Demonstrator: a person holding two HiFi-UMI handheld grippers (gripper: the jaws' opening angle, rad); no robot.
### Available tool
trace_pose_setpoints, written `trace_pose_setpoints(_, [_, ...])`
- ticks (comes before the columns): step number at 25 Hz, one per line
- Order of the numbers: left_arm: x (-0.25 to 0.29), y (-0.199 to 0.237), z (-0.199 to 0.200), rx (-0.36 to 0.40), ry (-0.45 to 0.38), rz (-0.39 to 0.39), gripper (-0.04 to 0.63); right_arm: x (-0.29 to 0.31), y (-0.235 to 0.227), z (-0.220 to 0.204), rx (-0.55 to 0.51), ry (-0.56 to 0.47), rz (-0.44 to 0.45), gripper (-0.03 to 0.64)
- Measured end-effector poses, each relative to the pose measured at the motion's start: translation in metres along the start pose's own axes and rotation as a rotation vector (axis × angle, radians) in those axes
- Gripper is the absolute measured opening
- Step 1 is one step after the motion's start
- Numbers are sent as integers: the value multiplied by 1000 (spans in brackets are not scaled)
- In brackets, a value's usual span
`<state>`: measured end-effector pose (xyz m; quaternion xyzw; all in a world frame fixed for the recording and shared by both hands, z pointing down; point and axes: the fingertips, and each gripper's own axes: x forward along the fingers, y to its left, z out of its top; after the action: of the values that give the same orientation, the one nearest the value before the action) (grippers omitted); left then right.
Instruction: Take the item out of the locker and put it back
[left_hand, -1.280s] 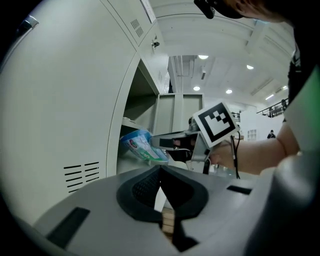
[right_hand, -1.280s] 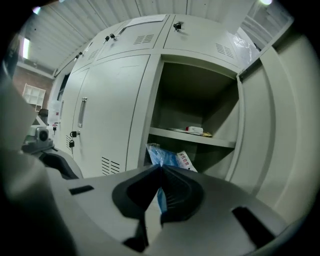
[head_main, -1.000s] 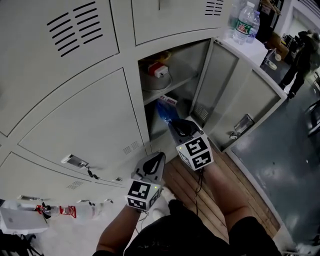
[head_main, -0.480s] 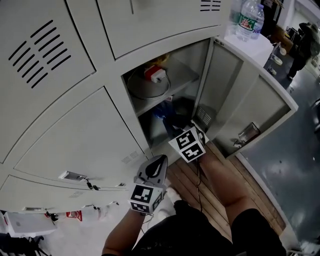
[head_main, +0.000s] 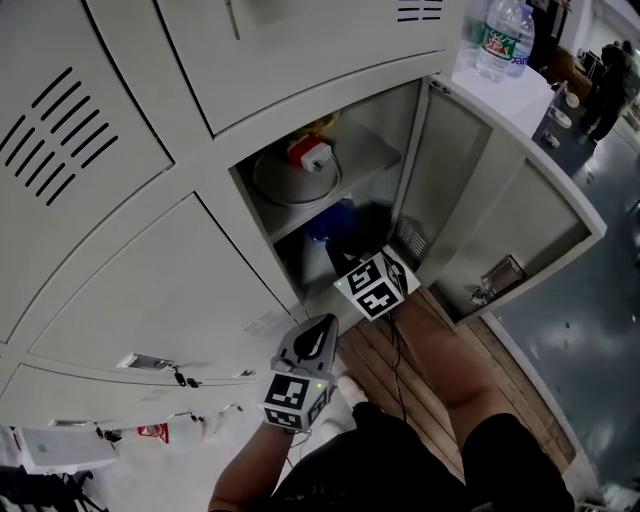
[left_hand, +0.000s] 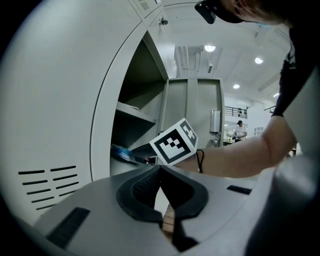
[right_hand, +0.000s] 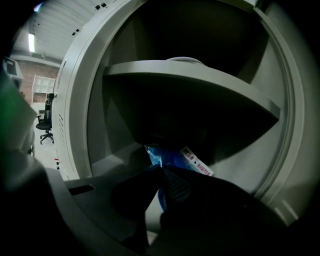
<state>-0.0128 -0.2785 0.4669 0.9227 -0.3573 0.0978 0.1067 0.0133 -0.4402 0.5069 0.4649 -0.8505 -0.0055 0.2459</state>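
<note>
Two handheld grippers at an open grey metal locker (head_main: 372, 150).
At frame centre, the right gripper (right_hand: 161, 169) pinches a crinkly blue plastic packet (right_hand: 167, 156) inside the locker's lower compartment, under the shelf. Lower centre, the left gripper (head_main: 316, 328) is closed and empty.

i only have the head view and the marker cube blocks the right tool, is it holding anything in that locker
observer: yes. In the right gripper view the right tool is shut on a blue packet.
operator: any marking on the packet
observer: a white label with red print sits on its right side; the print is too small to read.
operator: and the left tool, anything in it
observer: no. The left gripper view shows the left tool shut, tips together, with nothing between them.
</note>
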Motion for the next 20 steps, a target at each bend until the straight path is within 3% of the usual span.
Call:
trace_pose_setpoints(12, [-3,6,-4,-15,7,21,5,22,7,-21,-15,82,44,20])
trace_pose_setpoints(20, [-11,10,-8,-20,9,24,4,29,18,-31,-54,128,52,105])
